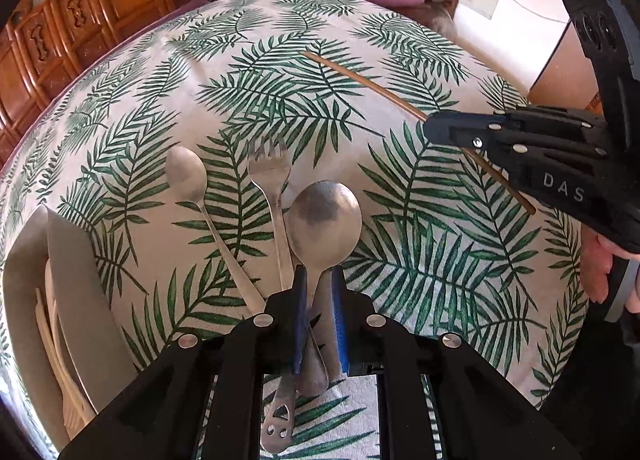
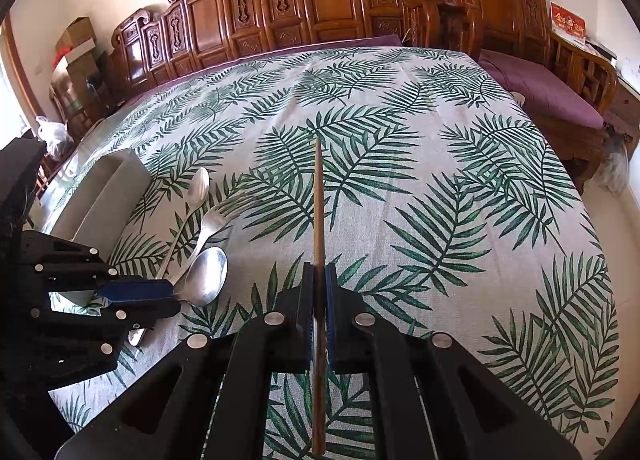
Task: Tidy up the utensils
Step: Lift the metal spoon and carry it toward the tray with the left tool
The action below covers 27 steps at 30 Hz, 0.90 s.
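The large spoon (image 1: 325, 216) is clamped at its handle by the left gripper (image 1: 320, 292), and a chopstick (image 2: 318, 196) by the right gripper (image 2: 319, 280), both above the counter (image 2: 440, 164), probably for sorting into the grey tray (image 1: 76, 300).

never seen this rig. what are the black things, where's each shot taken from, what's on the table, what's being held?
No robot arm here: a person holds a black two-finger gripper in each hand, each with a fisheye camera looking forward along its fingers.

The left wrist view shows the left gripper at the bottom, closed on the handle of a large spoon. The right gripper comes in from the side.

The right wrist view shows the right gripper clamped on a wooden chopstick.

On the leaf-print tablecloth lie a small spoon and a fork. A grey tray at the left holds pale utensils.
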### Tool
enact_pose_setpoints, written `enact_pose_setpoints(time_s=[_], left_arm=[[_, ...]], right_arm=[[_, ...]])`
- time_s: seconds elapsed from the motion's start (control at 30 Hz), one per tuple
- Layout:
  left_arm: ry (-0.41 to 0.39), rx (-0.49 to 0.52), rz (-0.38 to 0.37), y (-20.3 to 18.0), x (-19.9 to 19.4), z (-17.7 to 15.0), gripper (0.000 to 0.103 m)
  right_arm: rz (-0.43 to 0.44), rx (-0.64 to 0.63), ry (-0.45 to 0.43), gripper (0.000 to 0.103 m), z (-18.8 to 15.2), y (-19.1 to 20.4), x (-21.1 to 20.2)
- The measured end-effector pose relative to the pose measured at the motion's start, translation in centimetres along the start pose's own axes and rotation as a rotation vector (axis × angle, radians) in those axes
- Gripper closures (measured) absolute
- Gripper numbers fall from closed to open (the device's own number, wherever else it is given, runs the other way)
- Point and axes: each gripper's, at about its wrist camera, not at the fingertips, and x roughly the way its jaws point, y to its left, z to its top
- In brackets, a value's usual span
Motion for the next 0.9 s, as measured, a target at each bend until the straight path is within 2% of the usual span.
enact_pose_setpoints(time_s=[0.17, 0.2, 0.23, 0.3, 0.4, 0.47, 0.57, 0.6, 0.67, 0.83, 0.9], left_arm=[[0.014, 0.004, 0.008, 0.0, 0.0, -0.1, 0.090], [0.019, 0.013, 0.007, -0.2, 0.0, -0.1, 0.085], [0.029, 0.027, -0.008, -0.5, 0.0, -0.1, 0.076], [0.046, 0.062, -0.015, -1.3, 0.1, -0.3, 0.069], [0.041, 0.087, 0.013, -1.8, 0.1, -0.6, 0.069], [0.039, 0.072, 0.005, -1.6, 0.1, -0.6, 0.071], [0.041, 0.041, -0.010, -0.9, 0.0, -0.7, 0.084], [0.052, 0.015, -0.046, -0.6, 0.0, -0.8, 0.088], [0.048, 0.004, -0.063, -0.7, -0.2, -1.1, 0.088], [0.041, 0.005, -0.030, -1.2, -0.3, -1.2, 0.088], [0.047, 0.005, 0.006, -1.3, -0.1, -1.2, 0.086]], right_arm=[[0.000, -0.002, -0.001, 0.096, 0.0, 0.1, 0.0], [0.000, -0.001, -0.002, 0.096, 0.0, 0.1, -0.1], [0.000, -0.001, -0.002, 0.096, 0.0, 0.2, -0.1], [0.000, -0.001, -0.001, 0.096, 0.0, 0.2, 0.0], [0.000, -0.001, -0.003, 0.096, 0.0, 0.1, 0.0], [0.000, -0.002, -0.003, 0.096, 0.0, 0.1, -0.1], [0.000, 0.000, -0.004, 0.096, 0.0, 0.1, 0.0], [0.000, 0.001, -0.004, 0.096, 0.0, 0.1, 0.0], [0.001, 0.001, -0.006, 0.096, 0.0, 0.1, 0.0], [0.002, 0.001, -0.007, 0.096, 0.0, 0.1, -0.1], [0.001, 0.004, -0.006, 0.096, 0.0, 0.1, -0.1]])
